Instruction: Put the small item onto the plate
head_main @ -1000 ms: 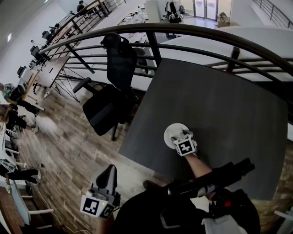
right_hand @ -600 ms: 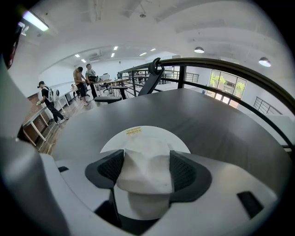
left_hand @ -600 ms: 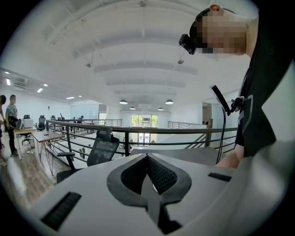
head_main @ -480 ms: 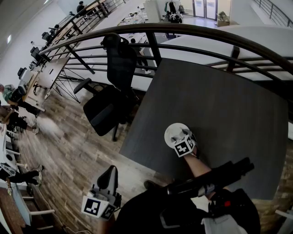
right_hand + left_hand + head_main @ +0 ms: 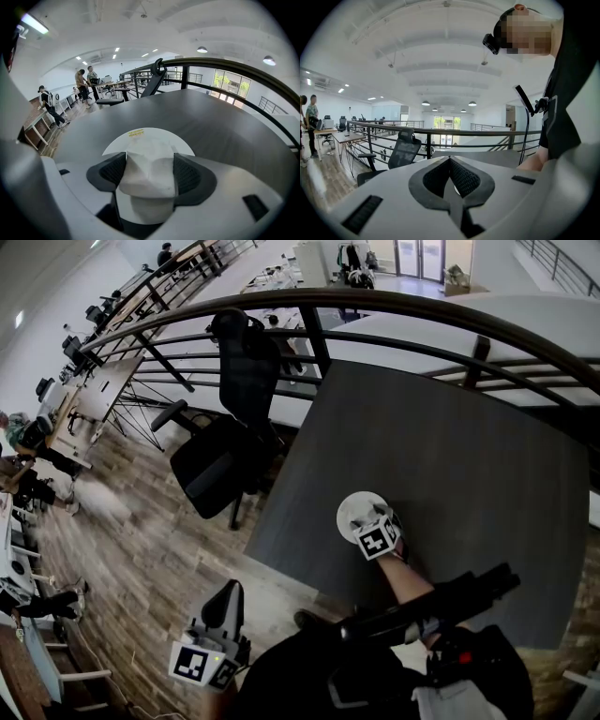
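Note:
A round white plate (image 5: 352, 508) with a yellow label lies near the near-left corner of the dark grey table (image 5: 450, 446). My right gripper (image 5: 367, 519) hovers just above it. In the right gripper view its pads press both sides of a small crumpled white item (image 5: 147, 166), held over the plate (image 5: 140, 137). My left gripper (image 5: 225, 590) hangs low off the table's left, over the wooden floor. Its jaws stand together with nothing between them, as the left gripper view (image 5: 451, 161) shows.
A black office chair (image 5: 220, 460) stands at the table's left edge. A dark curved railing (image 5: 375, 304) runs behind the table's far side. Desks and people are further off at the left. The table (image 5: 220, 122) stretches bare beyond the plate.

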Demonstrator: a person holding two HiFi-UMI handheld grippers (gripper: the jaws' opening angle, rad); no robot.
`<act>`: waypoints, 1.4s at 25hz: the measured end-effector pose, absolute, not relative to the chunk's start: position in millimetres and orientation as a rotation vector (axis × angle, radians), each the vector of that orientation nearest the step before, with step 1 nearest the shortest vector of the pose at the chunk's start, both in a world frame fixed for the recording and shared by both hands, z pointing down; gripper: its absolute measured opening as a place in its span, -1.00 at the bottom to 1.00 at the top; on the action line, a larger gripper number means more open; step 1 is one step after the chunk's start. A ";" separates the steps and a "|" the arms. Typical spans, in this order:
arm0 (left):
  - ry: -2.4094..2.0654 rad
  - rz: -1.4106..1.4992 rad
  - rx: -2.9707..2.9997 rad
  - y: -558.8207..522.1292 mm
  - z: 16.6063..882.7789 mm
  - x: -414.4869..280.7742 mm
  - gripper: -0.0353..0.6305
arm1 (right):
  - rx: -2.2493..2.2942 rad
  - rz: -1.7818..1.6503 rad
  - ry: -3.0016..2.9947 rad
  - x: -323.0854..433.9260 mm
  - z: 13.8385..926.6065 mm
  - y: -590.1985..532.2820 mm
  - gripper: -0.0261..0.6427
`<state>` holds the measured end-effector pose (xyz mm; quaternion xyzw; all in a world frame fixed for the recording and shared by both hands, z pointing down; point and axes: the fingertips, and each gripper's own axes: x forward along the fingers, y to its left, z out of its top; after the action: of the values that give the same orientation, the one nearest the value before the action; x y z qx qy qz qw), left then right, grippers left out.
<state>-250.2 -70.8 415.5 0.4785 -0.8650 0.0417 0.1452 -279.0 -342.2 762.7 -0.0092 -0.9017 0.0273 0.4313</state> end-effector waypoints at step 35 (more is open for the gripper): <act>-2.319 0.011 1.800 -84.2 427.8 -259.1 -0.88 | 0.223 0.196 -2.755 -256.3 543.0 -325.6 -0.60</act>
<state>-259.1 -84.2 427.8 0.6099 -0.7858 0.0036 0.1025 -256.3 -325.6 543.0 0.0792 -0.9773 0.0694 0.1840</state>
